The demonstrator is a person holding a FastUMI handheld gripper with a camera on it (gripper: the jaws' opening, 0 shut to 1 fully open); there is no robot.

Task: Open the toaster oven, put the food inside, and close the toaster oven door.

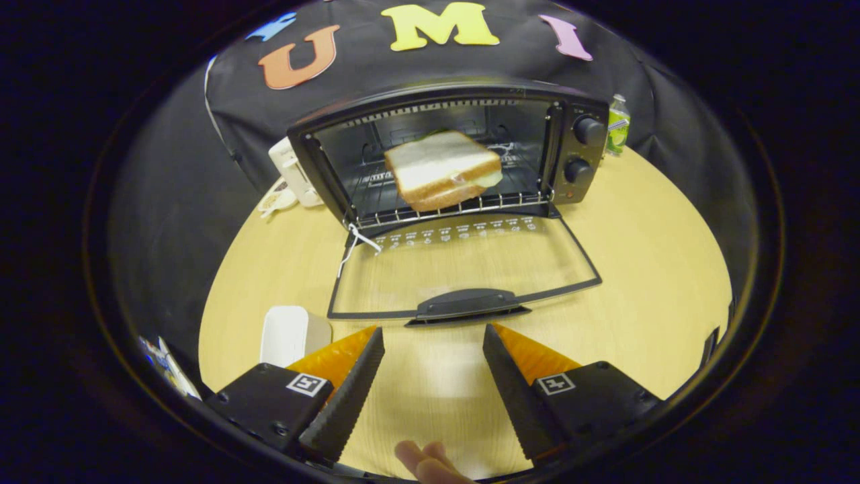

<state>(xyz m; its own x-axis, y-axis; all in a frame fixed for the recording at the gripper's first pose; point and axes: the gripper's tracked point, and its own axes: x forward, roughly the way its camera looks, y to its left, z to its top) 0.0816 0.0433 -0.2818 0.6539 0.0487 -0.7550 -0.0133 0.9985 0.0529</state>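
The fingers (pixel 433 376) are spread wide apart and hold nothing; bare worktop (pixel 638 255) shows in the gap between them. Each finger has a black ribbed inner face and an orange outer face, and each mount carries a square marker. A person's fingertips (pixel 426 462) show just behind the gap, at the base of the fingers.

Just ahead of the fingertips lies the oven door (pixel 463 269), folded fully down and flat on the worktop. Its glass pane is see-through, so the worktop shows through it. The door handle (pixel 467 304) is the part nearest the fingers, close to their tips and apart from them. A white cord (pixel 353 245) hangs at the left hinge of the door.

Beyond the door stands the oven (pixel 443 148), cavity open. The sandwich (pixel 443 168) sits inside on the wire rack (pixel 450 208), towards the front of the cavity; it appears blurred. Two black knobs (pixel 584 148) sit on the oven's right panel.

Left of the left finger, touching or just beside it, lies a white dish (pixel 285 333). Beyond and left of the oven stands a white appliance (pixel 292 171). Beyond and right of the oven stands a green bottle (pixel 618 124).
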